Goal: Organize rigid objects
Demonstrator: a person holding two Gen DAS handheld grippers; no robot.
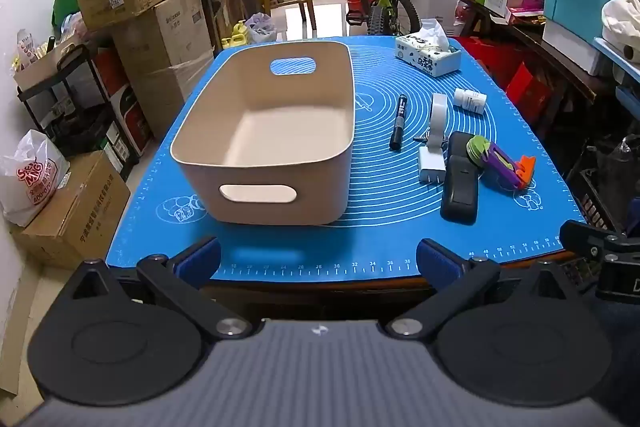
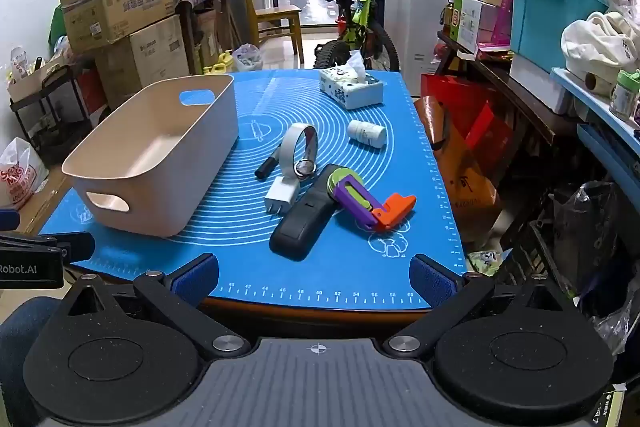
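- The beige bin (image 1: pixel 264 131) stands empty on the blue mat (image 1: pixel 380 235) covering the counter, on its left half.
- Just right of the bin lie the loose items: a black marker (image 1: pixel 399 121), a roll of clear tape (image 1: pixel 437 115) standing on edge, a white bottle (image 1: pixel 470 100) on its side, a white charger plug (image 1: pixel 432 167), a black remote (image 1: pixel 460 183), and a purple, green and orange toy (image 1: pixel 504 163) resting against the remote.
- A tissue pack (image 1: pixel 426 53) sits at the far right corner of the mat.
- The left gripper (image 1: pixel 318 259) hangs at the near edge of the counter, its fingers (image 1: pixel 200 255) spread wide and empty, the bin just ahead of them.
- The right gripper (image 2: pixel 314 273) also hovers at the near edge, fingers (image 2: pixel 432 277) wide with nothing between, the remote and toy ahead, apart from them.
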